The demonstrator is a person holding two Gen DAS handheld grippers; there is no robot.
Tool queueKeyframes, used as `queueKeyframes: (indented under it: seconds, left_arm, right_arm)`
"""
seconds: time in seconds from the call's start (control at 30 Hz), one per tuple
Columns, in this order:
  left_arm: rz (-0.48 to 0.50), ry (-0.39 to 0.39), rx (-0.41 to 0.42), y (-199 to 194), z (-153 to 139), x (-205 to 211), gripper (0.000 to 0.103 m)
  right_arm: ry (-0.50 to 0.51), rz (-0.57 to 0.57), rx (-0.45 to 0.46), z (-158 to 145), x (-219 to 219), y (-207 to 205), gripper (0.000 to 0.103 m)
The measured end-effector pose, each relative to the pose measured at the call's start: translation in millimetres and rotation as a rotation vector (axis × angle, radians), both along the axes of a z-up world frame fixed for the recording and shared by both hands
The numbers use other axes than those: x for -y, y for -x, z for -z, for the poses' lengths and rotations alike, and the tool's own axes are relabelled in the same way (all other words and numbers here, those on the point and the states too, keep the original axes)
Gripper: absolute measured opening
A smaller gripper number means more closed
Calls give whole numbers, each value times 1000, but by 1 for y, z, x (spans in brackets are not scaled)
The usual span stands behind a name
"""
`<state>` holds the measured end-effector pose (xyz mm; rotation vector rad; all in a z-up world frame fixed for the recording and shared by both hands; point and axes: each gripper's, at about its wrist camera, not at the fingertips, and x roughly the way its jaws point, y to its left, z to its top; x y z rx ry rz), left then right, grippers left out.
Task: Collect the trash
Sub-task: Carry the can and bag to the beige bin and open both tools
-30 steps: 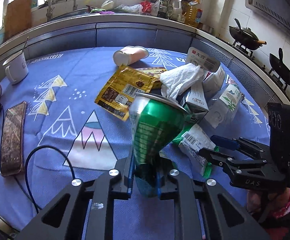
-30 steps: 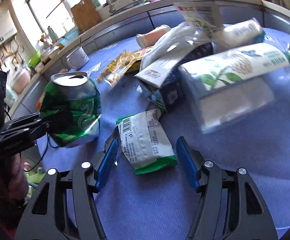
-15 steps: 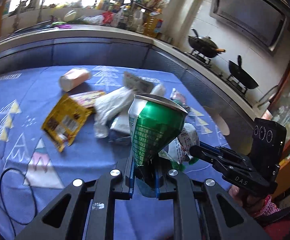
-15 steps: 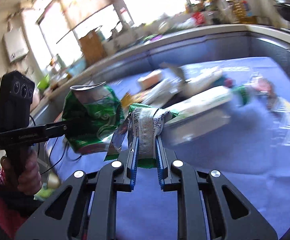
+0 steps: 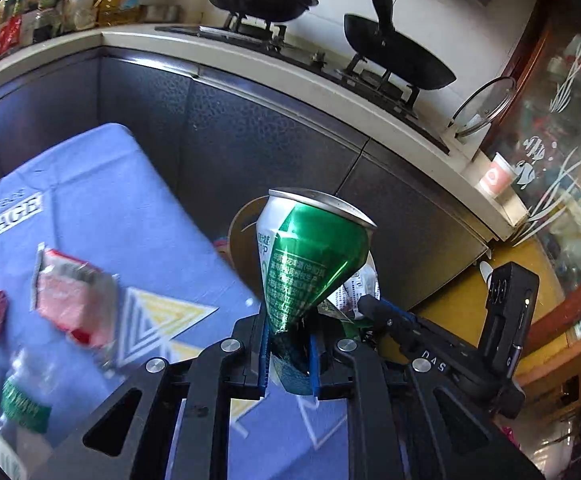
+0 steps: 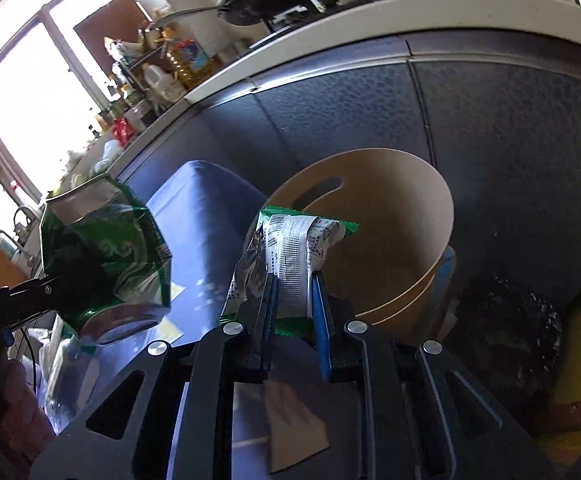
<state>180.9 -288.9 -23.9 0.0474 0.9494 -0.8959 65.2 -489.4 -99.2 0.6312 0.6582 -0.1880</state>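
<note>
Both grippers tilt downward side by side, left gripper [image 5: 288,350] and right gripper [image 6: 296,312] with jaws clamped narrow on their loads

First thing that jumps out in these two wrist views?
The crushed green can, pinched at its narrow end in the left tool, fills the middle of the left view. In the right view a green-and-white wrapper is clamped in the right tool, in front of the tan bin that stands by the dark cabinets past the blue table's corner.
</note>
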Motion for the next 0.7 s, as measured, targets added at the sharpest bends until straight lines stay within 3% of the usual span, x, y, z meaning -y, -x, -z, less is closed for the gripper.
queueKeyframes:
  seconds: [0.13,0.17,0.2,0.23,0.27,0.3,0.53,0.7]
  left_arm:
    - [-7,-39,-22,-21,26,47,16]
    - [-19,-48,-36,-25,33,53,20]
    - [-28,-51,-53,-27,37,56,35]
    - [-47,-53,-76,-30,42,57,45]
    - [-68,-49,-89,-31,43,52,63]
    - [-92,-32,-87,-29,41,46,70]
    - [-134,7,105,20,-1,-26,71]
    - [-125,1,188,71,-6,-102,71]
  right_arm:
    - [0,15,-24,12,11,-15,25]
    - [5,15,-30,13,9,-18,31]
    - [15,22,-31,13,10,-19,43]
    - [24,34,-22,12,12,-24,50]
    - [31,43,-7,10,12,-23,57]
    - [35,46,9,10,16,-18,57]
    - [40,33,104,-11,-4,15,57]
    - [8,-60,154,-29,-48,18,53]
